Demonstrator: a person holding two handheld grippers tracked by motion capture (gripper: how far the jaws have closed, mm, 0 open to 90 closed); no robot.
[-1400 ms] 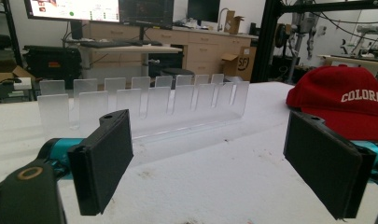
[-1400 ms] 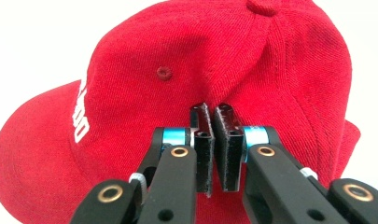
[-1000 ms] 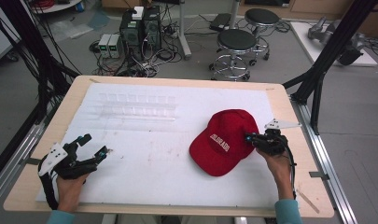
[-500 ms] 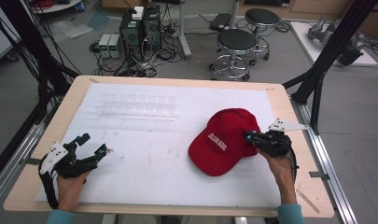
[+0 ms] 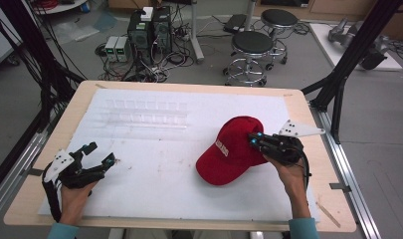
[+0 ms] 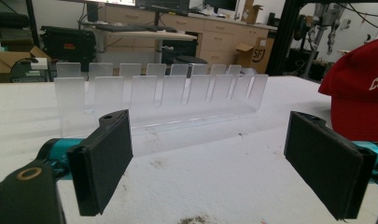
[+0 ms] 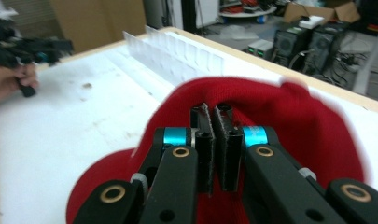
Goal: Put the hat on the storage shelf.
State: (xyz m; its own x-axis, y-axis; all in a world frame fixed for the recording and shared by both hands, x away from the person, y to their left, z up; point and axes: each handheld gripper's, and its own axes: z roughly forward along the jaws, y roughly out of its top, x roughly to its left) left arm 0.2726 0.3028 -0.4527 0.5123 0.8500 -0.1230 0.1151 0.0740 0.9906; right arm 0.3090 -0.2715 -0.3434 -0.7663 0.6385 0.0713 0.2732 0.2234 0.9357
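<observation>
Item: red cap (image 5: pixel 228 154), lying on the white mat of the worktop (image 5: pixel 308 107), right of centre, brim toward the near edge.

Right tongs (image 5: pixel 254 141): jaws closed to a narrow slit on a fold of the cap's crown at its rear. Compared with the pictures of a second ago, the cap is seen shifted very slightly leftward while the pinch is kept; this is judged to mean the cap is secured and a lift or drag is beginning.

Left tongs (image 5: pixel 100 158): held wide apart, nothing between them, resting low at the near left of the mat, well apart from the cap.

Clear slotted rack (image 5: pixel 144 113): at the far side of the mat, untouched.

Cross-view notes: the pinch itself is confirmed in the right gripper view, pads (image 7: pixel 204 140) pressed into red fabric. In the left gripper view the rack (image 6: pixel 158 100) is shown upright, with its row of dividers, and white lettering on the cap (image 6: pixel 359 88).
</observation>
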